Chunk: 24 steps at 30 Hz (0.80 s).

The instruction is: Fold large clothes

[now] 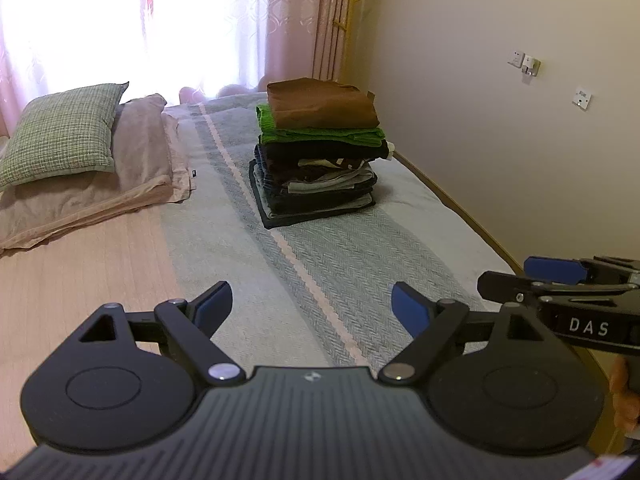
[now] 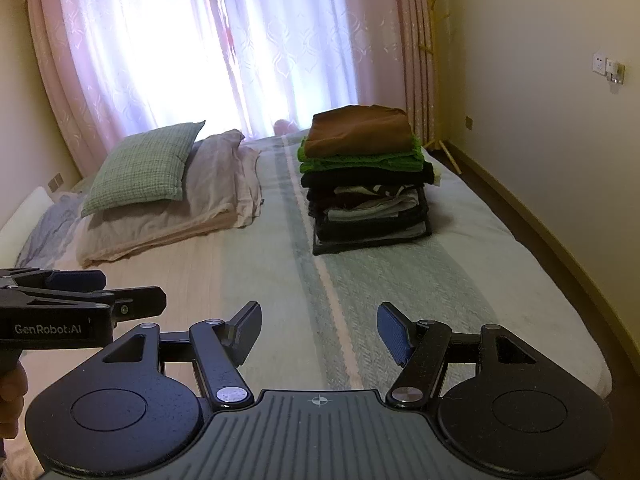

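A tall stack of folded clothes (image 1: 318,152) stands on the bed's far right side, a brown garment (image 1: 320,104) on top, a green one (image 1: 320,132) under it, dark and pale ones below. The right wrist view shows the same stack (image 2: 366,184). My left gripper (image 1: 312,306) hovers open over the striped bedspread (image 1: 328,264), nothing between its blue pads. My right gripper (image 2: 320,330) is likewise open and holds nothing, well short of the stack. Each gripper appears side-on at the edge of the other's view.
A green checked pillow (image 1: 60,132) lies on a folded pink blanket (image 1: 120,176) at the far left of the bed. Pink curtains (image 2: 224,44) cover the bright window behind. A cream wall with sockets (image 1: 520,60) runs along the bed's right edge.
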Motion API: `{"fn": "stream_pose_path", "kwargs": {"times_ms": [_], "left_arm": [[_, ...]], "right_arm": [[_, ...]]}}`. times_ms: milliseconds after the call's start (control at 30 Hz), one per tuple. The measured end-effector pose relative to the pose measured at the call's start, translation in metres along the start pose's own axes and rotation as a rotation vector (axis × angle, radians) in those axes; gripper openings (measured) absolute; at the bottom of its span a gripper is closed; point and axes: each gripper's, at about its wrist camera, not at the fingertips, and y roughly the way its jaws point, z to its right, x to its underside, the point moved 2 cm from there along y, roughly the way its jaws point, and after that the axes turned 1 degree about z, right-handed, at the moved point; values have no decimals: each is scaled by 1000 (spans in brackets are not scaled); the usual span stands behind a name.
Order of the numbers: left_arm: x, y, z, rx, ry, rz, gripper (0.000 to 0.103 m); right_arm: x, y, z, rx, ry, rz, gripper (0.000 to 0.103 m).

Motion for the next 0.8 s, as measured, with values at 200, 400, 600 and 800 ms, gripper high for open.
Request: {"fn": "stream_pose_path", "kwargs": {"times_ms": [200,400,600,800], "left_arm": [[2,-3,2,2,10,3,86],[2,-2,3,4,12,2,86],[1,-1,4,9,9,4,86],[1,0,5,7,11,3,86]], "right_arm": [[0,-3,3,1,6,9,61],[0,-2,4,-3,2,11,61],[-1,-2,4,-2,3,6,61],[-1,-2,5,-2,3,7,61]]}}
